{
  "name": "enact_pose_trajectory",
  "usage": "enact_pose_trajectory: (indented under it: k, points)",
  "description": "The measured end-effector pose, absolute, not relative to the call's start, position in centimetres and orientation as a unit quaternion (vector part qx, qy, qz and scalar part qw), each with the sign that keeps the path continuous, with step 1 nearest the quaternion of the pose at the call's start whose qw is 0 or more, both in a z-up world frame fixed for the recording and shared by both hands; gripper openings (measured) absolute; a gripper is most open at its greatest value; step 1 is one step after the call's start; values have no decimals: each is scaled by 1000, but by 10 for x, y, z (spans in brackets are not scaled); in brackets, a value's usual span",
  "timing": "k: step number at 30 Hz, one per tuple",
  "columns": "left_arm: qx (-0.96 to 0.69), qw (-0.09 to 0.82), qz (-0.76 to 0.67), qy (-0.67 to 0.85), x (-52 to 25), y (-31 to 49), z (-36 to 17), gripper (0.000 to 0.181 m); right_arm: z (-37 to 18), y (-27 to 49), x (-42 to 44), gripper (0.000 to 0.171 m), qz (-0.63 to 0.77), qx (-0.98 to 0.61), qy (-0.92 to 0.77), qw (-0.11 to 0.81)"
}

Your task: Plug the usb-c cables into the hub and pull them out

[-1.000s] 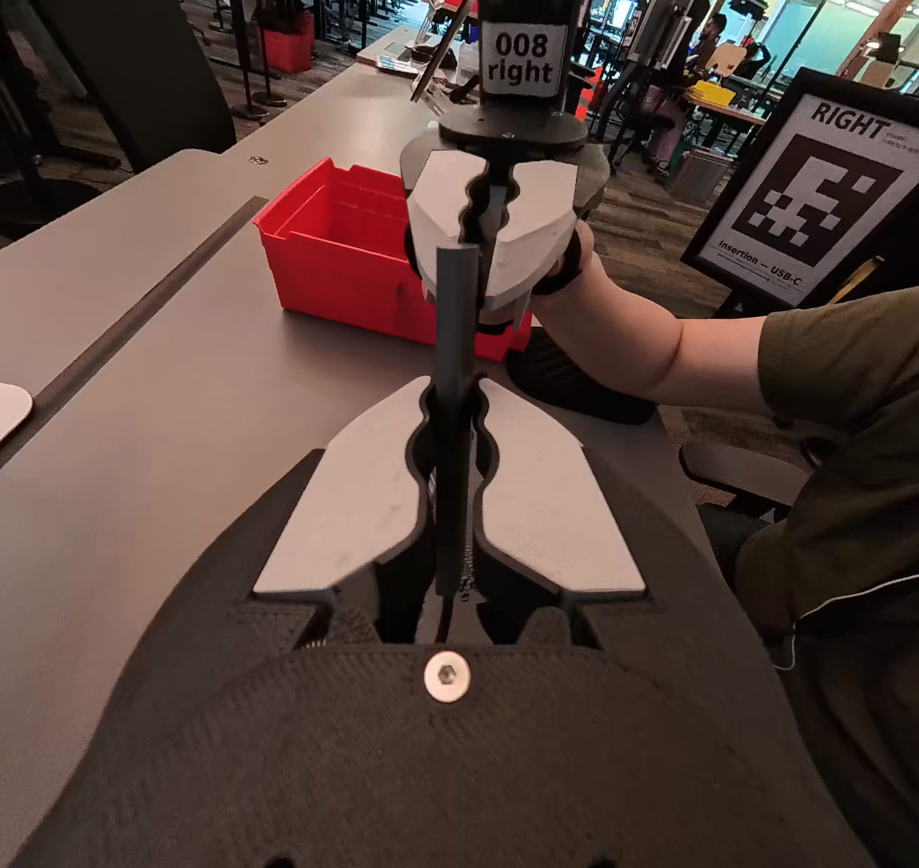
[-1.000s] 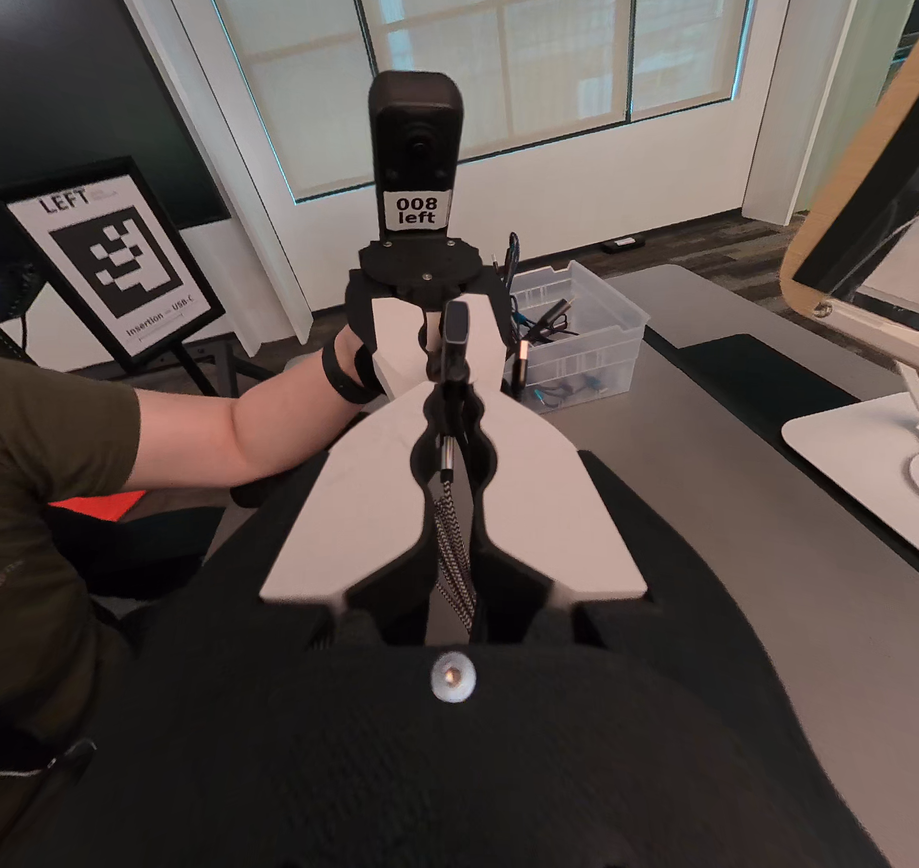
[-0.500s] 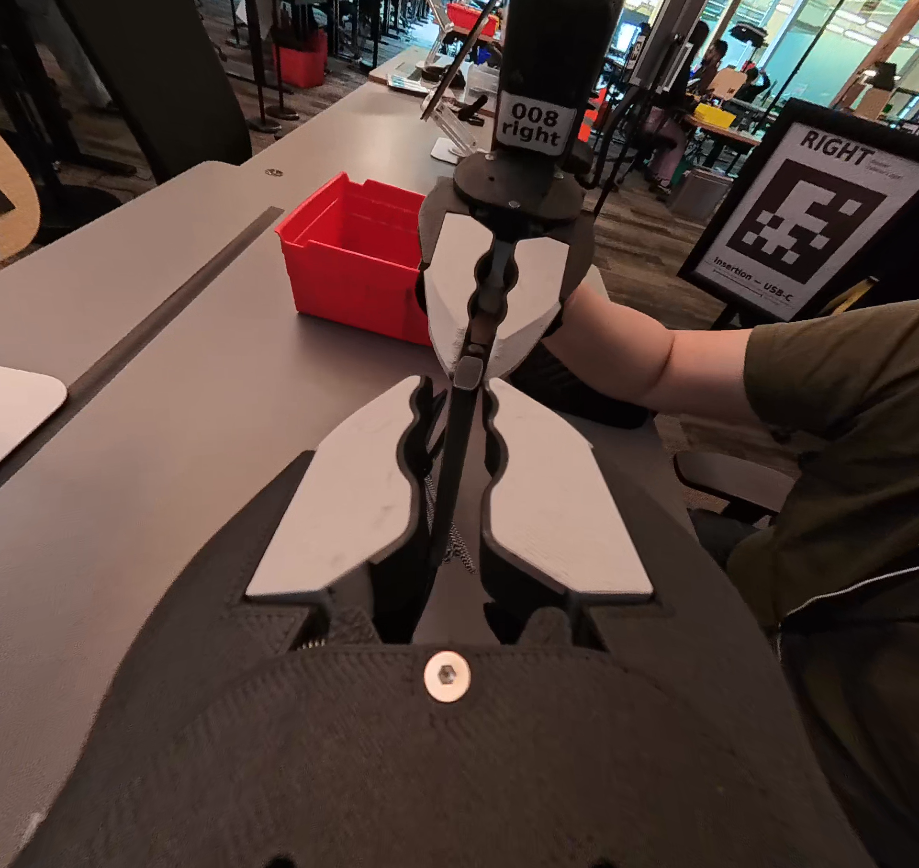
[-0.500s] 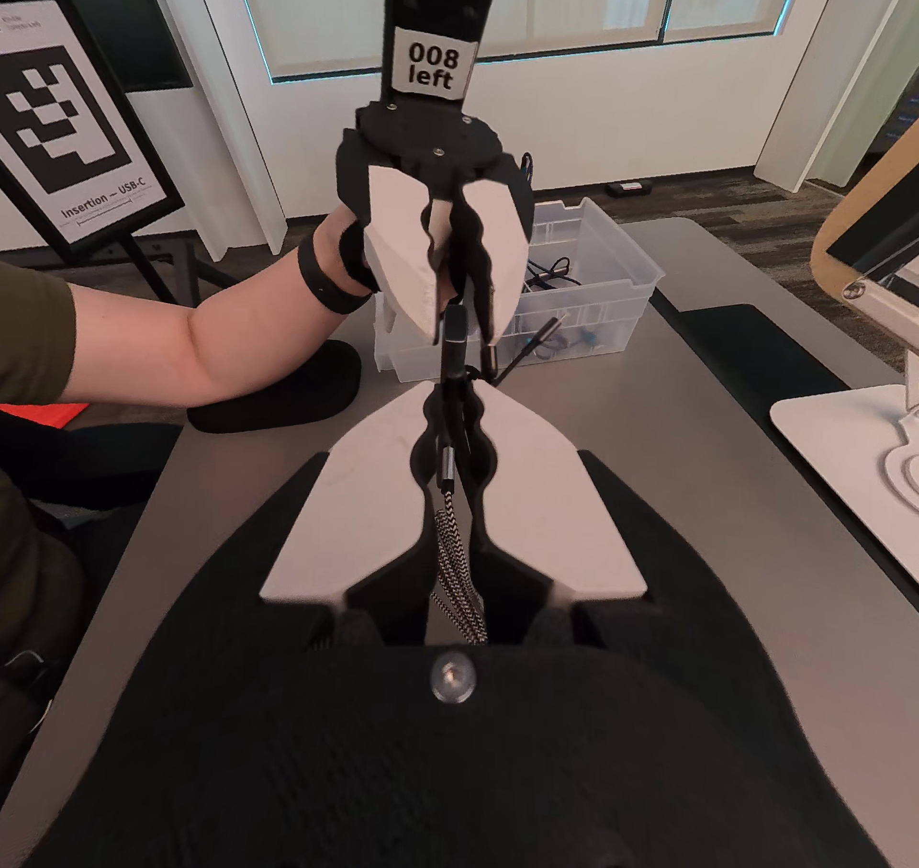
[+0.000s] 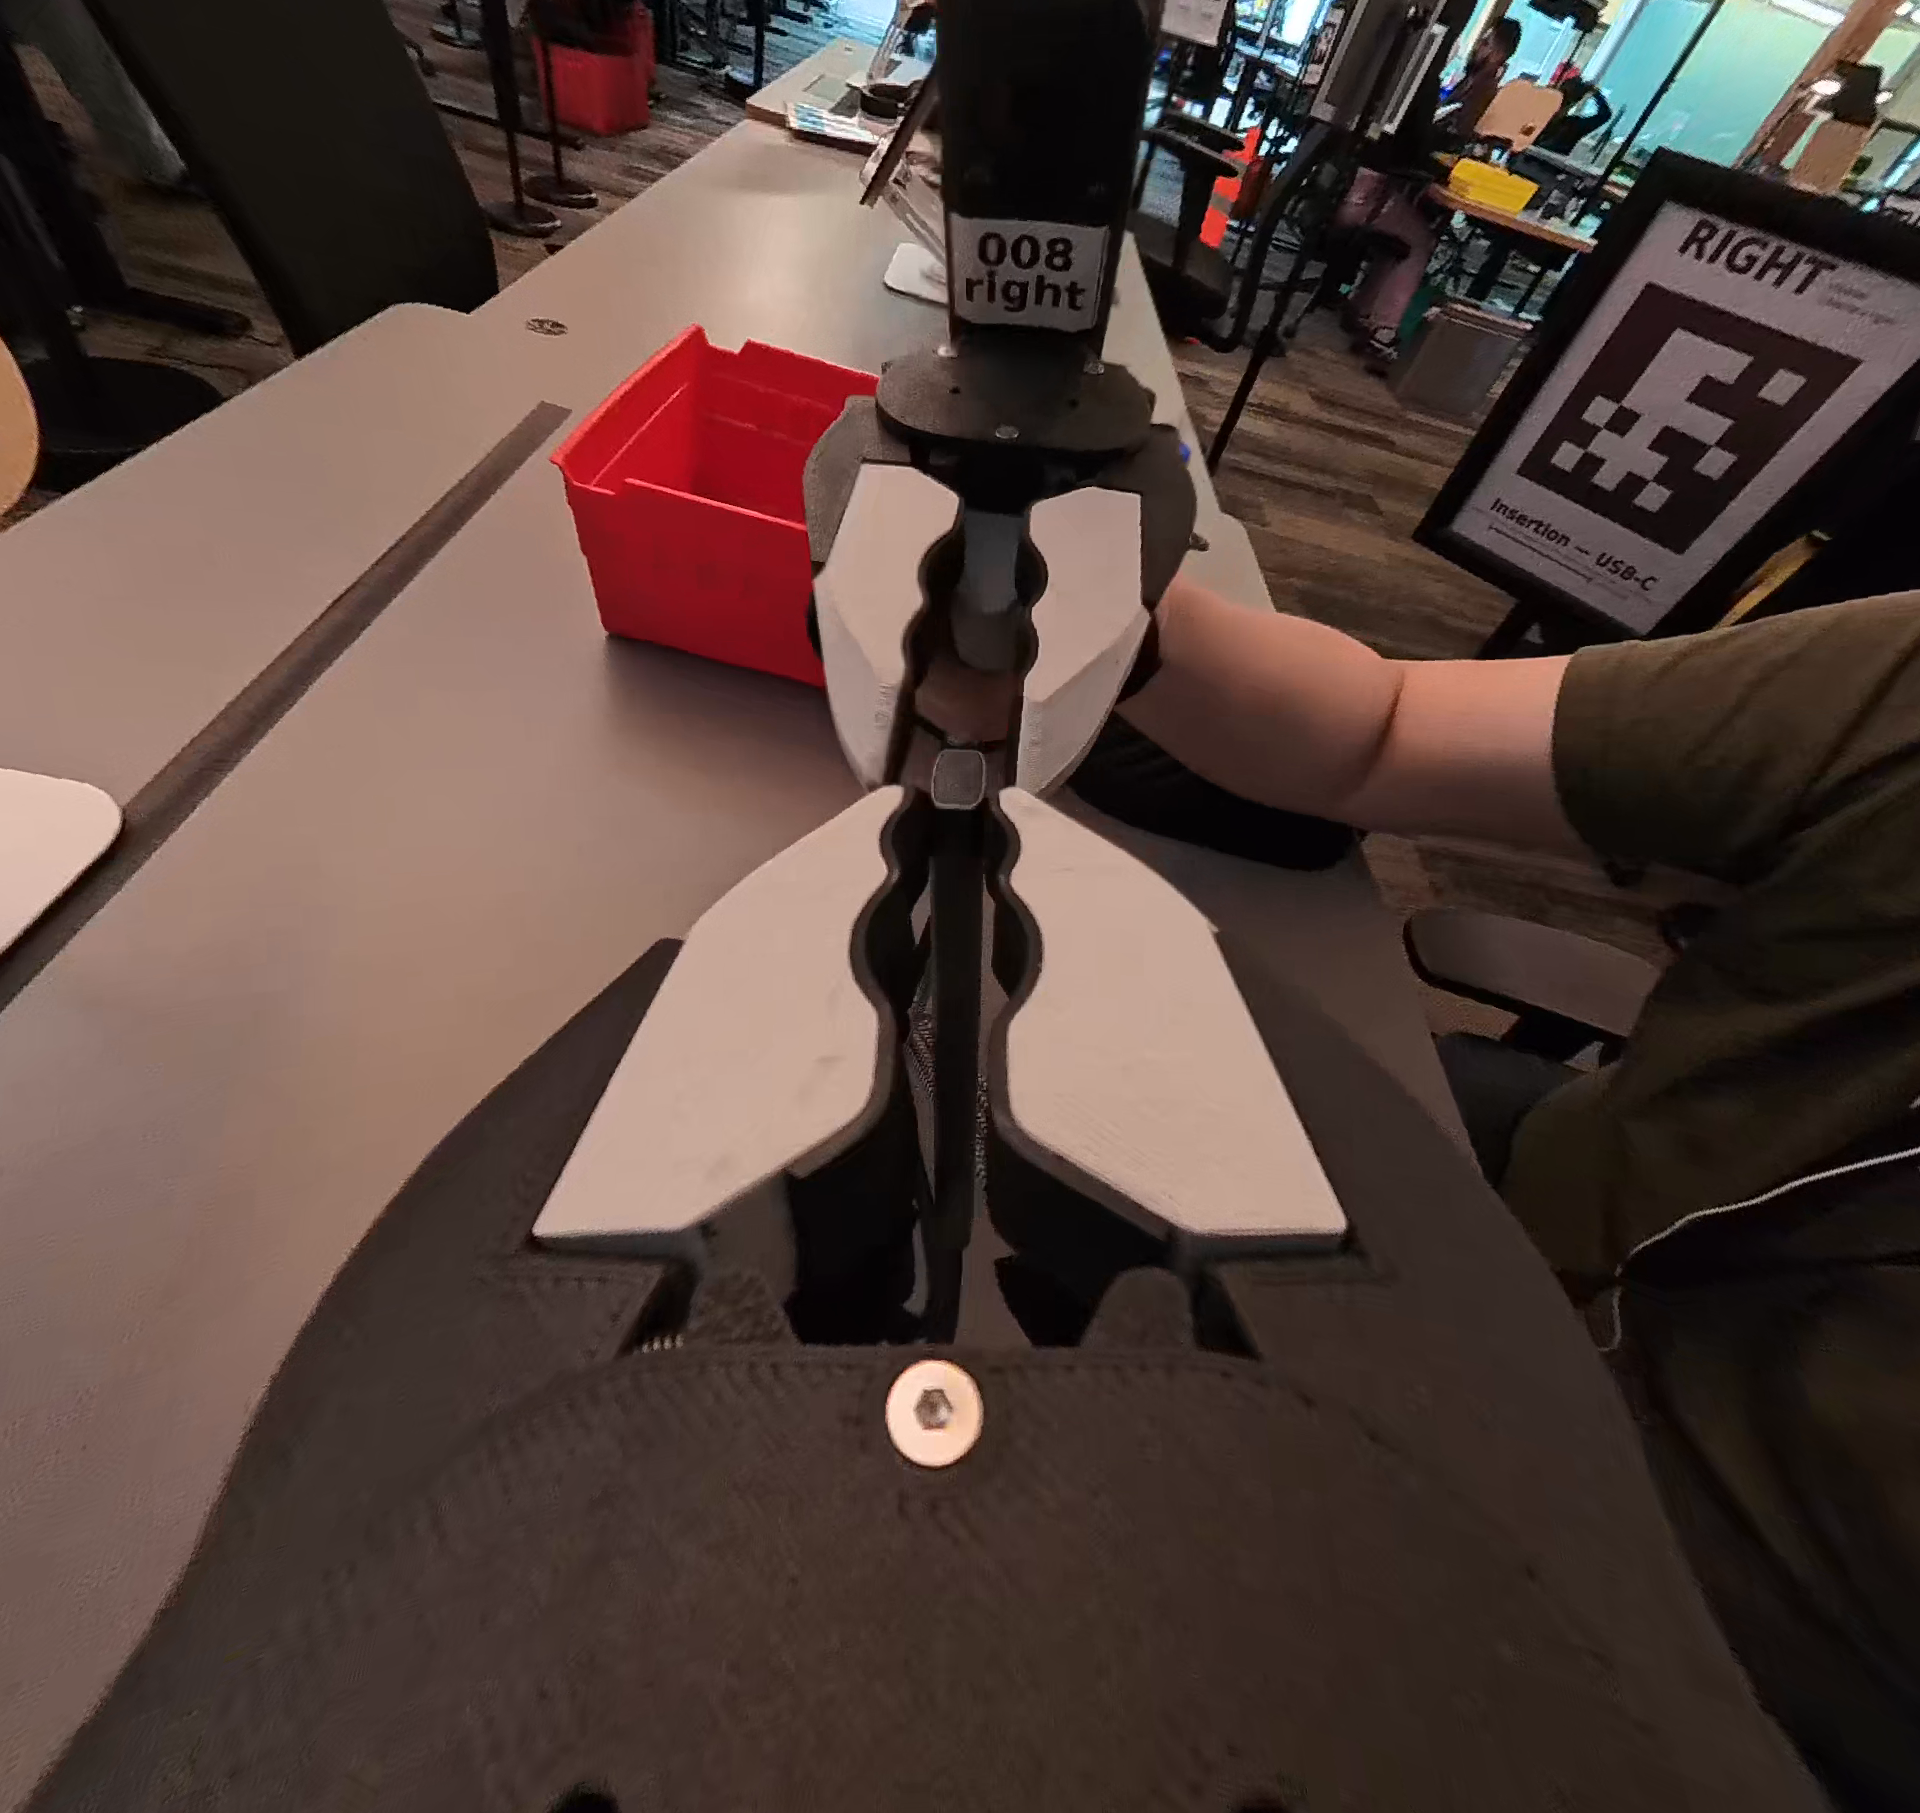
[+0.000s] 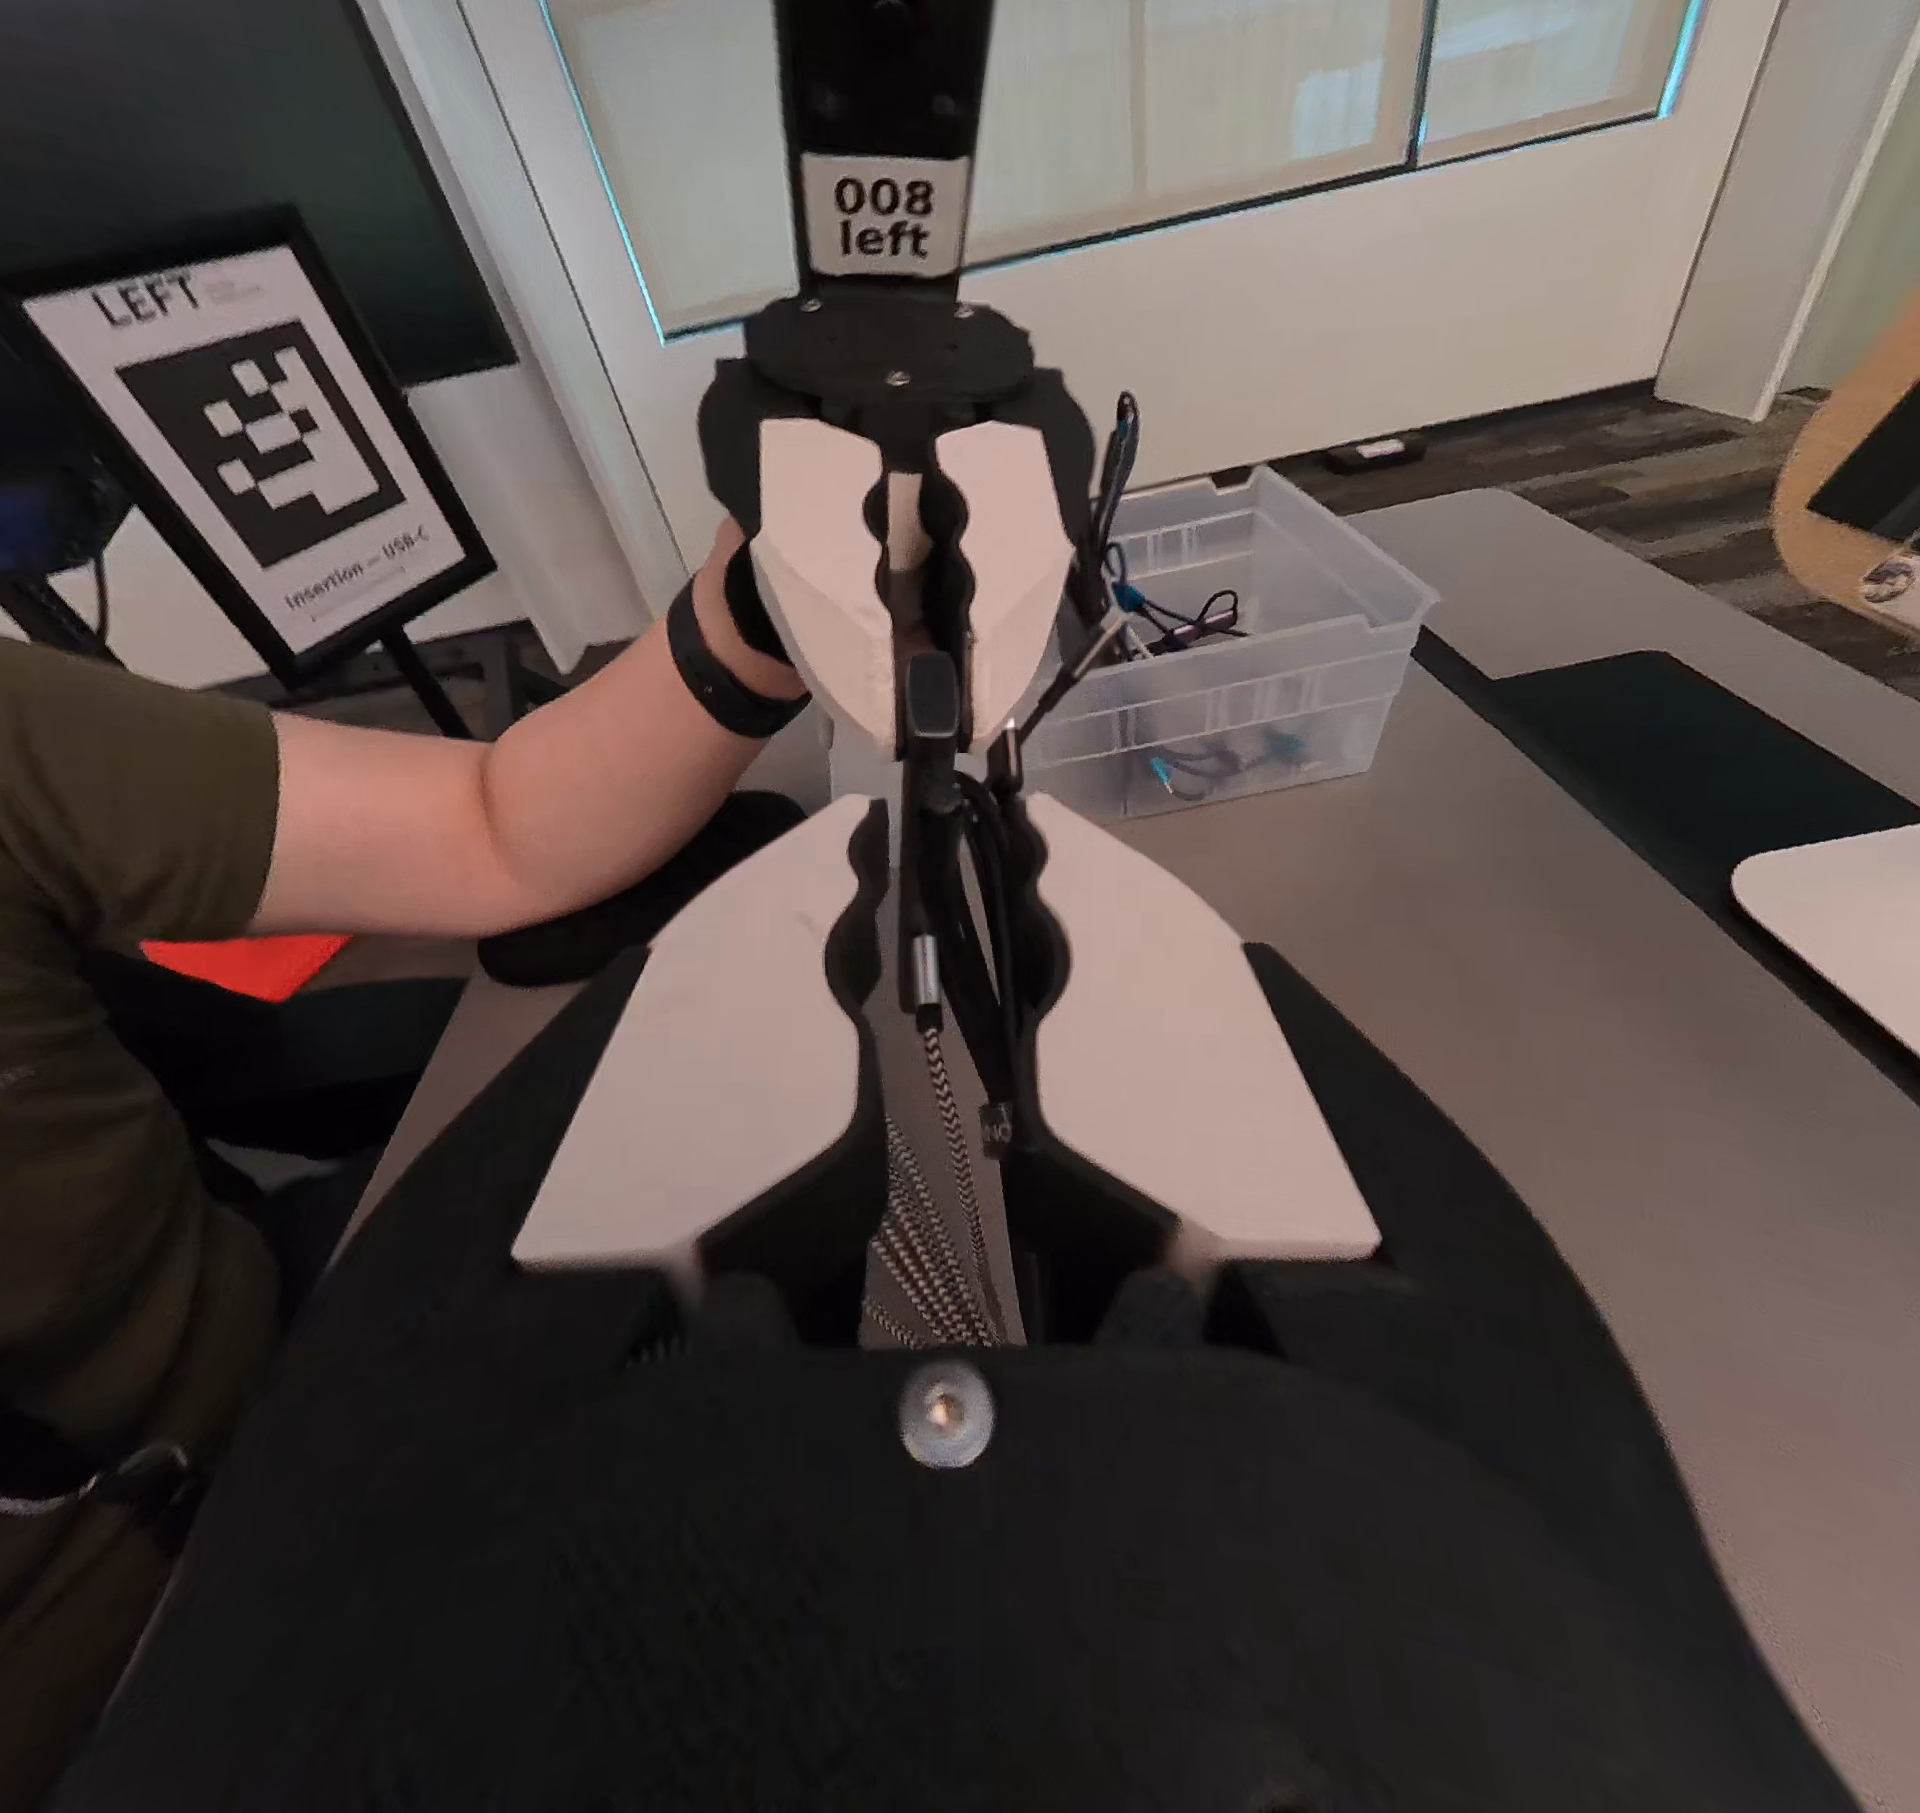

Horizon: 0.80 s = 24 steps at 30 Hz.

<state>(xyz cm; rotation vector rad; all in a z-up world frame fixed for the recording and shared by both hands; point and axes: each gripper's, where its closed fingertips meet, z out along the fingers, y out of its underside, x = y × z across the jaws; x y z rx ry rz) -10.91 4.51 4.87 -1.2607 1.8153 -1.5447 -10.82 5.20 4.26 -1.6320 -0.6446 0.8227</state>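
— Above the table (image 5: pixel 312 932), where's the hub (image 5: pixel 958 984)?
— Clamped edge-on in the left gripper (image 5: pixel 951 799), its tip just short of the right gripper (image 6: pixel 956 809).
— And that one?
— Fingers slightly apart around a braided cable (image 6: pixel 935 1119); I cannot tell if they grip it.

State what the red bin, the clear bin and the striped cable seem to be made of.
Red bin: likely moulded plastic, opaque with a slight sheen. Clear bin: translucent plastic, since its contents show through. Striped cable: apparently a braided fabric sheath, given the black-and-white weave.
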Motion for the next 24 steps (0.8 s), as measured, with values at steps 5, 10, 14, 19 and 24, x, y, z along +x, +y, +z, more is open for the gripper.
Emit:
enact_pose_trajectory:
  k: [5,10,14,19,24]
  points:
    - [-461,232,-559,649,-107,49,50,9,44,56,-109,9,382,-683,-248,571]
    - [-464,236,-555,649,-106,50,49,9,44,57,-108,9,390,-679,-243,572]
    - [-465,242,-561,641,-104,49,50,9,45,56,-106,9,374,-684,-245,576]
    - [-481,240,-542,647,-102,52,43,9,40,59,-103,8,348,-691,-250,582]
    - [-479,250,-523,659,-103,52,40,9,39,59,-104,8,334,-692,-260,585]
